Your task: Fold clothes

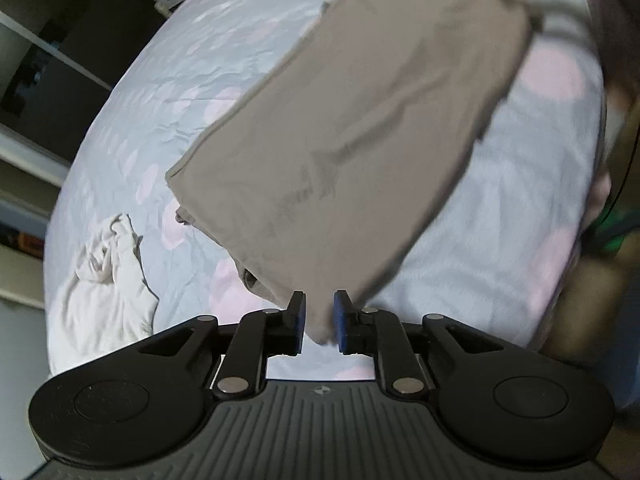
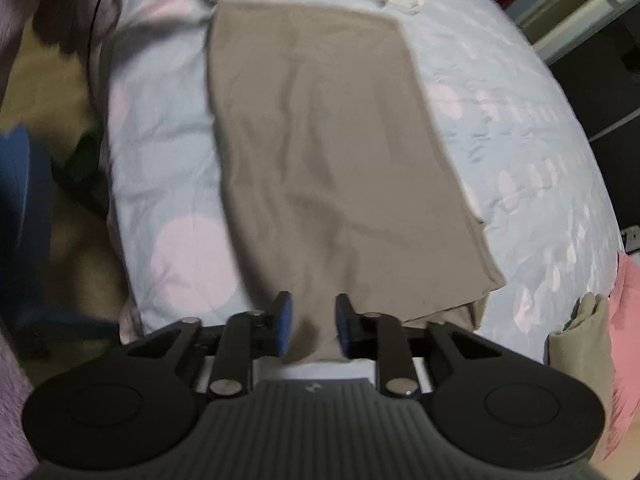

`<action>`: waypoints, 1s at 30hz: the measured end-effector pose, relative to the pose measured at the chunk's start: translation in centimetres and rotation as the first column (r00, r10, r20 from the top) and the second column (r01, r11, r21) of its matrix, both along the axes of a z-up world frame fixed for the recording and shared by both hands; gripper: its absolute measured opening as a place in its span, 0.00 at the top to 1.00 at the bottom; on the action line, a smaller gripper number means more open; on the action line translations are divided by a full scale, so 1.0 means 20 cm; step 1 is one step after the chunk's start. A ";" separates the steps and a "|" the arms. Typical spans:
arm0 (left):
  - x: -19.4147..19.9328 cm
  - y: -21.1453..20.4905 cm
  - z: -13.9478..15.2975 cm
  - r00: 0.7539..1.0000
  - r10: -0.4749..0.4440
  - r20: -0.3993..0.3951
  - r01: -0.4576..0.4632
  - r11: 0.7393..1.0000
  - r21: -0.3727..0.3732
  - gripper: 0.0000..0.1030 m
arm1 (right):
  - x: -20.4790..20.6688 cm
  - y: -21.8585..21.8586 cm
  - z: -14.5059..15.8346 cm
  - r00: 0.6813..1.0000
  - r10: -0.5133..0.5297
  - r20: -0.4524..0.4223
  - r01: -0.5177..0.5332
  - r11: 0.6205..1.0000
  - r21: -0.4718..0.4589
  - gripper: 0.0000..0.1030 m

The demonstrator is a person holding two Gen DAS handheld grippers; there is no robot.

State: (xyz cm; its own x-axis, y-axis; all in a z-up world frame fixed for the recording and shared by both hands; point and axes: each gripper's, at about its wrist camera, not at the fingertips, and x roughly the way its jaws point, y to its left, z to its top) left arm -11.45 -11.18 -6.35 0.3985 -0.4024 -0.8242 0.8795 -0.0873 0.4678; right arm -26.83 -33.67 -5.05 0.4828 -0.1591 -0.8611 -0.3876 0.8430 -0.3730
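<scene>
While the taupe garment stretches as a long folded panel across the blue-and-pink bedspread in the left wrist view, its near corner sits between the blue pads of the left gripper, at 6 o'clock in the picture. The jaws stand only a narrow gap apart with cloth filling that gap and both pads pressed against it, so I judge them clamped on the corner. The panel runs up toward 1 o'clock, where its far end is blurred; it looks lifted and taut rather than lying slack, which fits a hold at each end to keep the fold straight. A crumpled white garment lies on the bed at 8 o'clock, well apart from the taupe one. In the right wrist view, the right gripper at 6 o'clock likewise has the taupe cloth between its pads, the jaws a little apart and closed on the fabric's near edge. From there the panel runs up to 12 o'clock, smooth with a few soft creases, and a second layer peeks out beneath its edge at 4 o'clock. A folded olive piece and a pink one sit stacked at 3 to 4 o'clock, just beside each other near the bed's edge.
</scene>
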 end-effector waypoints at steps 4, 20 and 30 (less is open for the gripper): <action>0.02 -0.01 0.09 0.997 0.053 -0.055 -0.057 0.996 -0.072 0.80 | 0.02 -0.07 0.08 0.990 -0.110 0.090 0.108 0.994 0.027 0.59; 0.14 -0.25 0.03 0.910 0.330 -0.252 -0.389 0.890 -0.239 0.58 | 0.14 -0.43 -0.03 0.685 -0.717 0.131 0.607 0.661 0.441 0.30; 0.33 -0.24 -0.04 0.827 0.413 -0.382 -0.528 0.803 -0.275 0.58 | 0.06 -0.60 -0.12 0.459 -0.887 0.039 0.697 0.387 0.604 0.26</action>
State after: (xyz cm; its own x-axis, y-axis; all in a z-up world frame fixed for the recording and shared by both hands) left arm -4.81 -16.04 -7.23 0.3829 -0.5126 -0.7685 0.8637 0.4939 0.1009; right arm -25.72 -45.71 -7.54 0.5853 -0.2748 -0.7629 0.6148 0.7638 0.1966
